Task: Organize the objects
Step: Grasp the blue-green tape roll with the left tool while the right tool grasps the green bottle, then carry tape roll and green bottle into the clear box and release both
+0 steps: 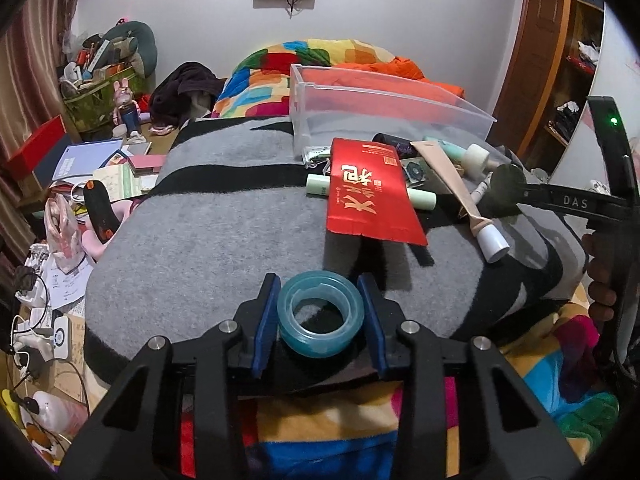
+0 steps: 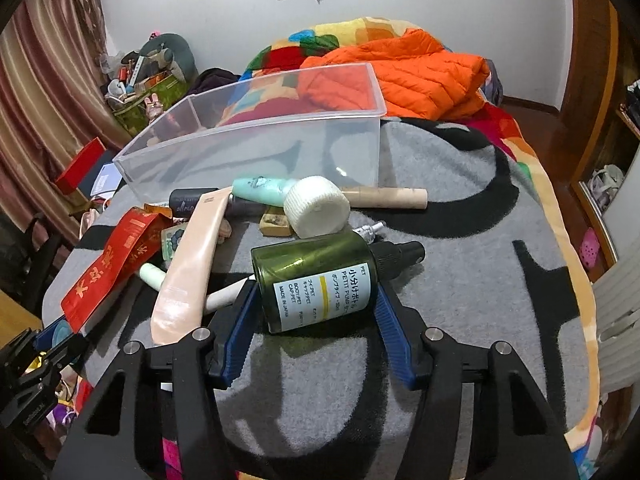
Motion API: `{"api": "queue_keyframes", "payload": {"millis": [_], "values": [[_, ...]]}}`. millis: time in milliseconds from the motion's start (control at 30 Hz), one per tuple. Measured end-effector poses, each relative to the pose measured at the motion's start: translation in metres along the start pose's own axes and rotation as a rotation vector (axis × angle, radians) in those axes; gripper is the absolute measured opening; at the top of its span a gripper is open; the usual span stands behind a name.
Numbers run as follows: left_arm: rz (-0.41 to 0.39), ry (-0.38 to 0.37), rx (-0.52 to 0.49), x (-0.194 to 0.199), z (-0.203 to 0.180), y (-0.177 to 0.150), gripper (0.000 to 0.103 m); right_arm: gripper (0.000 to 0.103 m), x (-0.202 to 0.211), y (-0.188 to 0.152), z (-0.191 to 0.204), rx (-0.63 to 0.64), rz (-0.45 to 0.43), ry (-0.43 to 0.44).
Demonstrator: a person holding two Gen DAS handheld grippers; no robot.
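A teal tape roll (image 1: 320, 314) lies flat on the grey-and-black blanket (image 1: 208, 248) at its near edge. My left gripper (image 1: 318, 282) has its blue pads against both sides of the roll. In the right wrist view a green pump bottle (image 2: 316, 280) with a white label and black cap lies on its side, and my right gripper (image 2: 316, 288) presses on its body from left and right. A clear plastic bin (image 2: 256, 148) stands behind the pile. It looks empty.
Beside the bottle lie a red envelope (image 1: 368, 192), a beige tube (image 2: 188, 268), a white bandage roll (image 2: 316, 208), a mint tube (image 2: 260, 190) and a wooden stick (image 2: 388, 198). An orange jacket (image 2: 416, 76) lies behind the bin. Clutter covers the floor (image 1: 60, 264) to the left.
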State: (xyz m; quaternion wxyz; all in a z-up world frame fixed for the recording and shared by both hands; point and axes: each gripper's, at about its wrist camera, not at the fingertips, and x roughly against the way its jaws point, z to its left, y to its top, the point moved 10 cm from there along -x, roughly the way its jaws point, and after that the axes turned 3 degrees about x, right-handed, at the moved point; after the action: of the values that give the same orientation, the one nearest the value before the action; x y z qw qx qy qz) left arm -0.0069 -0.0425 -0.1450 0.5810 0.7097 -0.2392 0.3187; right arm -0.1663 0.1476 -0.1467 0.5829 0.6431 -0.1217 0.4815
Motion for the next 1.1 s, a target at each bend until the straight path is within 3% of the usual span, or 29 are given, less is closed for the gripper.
{"api": "queue_keyframes", "payload": {"millis": [167,467,767,1100], "values": [[-0.001,-0.004,0.030,0.005,0.004,0.009,0.039,0.053,0.011,0.003,0.002,0.014,-0.036,0.005],[-0.108,0.032,0.030,0.029,0.010,0.063,0.039,0.053,0.041,0.018,0.007,0.050,-0.107,0.011],[-0.171,-0.056,-0.010,0.031,-0.019,0.119,0.039,0.053,0.060,0.043,0.007,0.081,-0.162,0.007],[-0.177,-0.088,-0.055,0.005,-0.047,0.170,0.039,0.053,0.041,0.077,0.007,0.087,-0.165,0.036]]}}
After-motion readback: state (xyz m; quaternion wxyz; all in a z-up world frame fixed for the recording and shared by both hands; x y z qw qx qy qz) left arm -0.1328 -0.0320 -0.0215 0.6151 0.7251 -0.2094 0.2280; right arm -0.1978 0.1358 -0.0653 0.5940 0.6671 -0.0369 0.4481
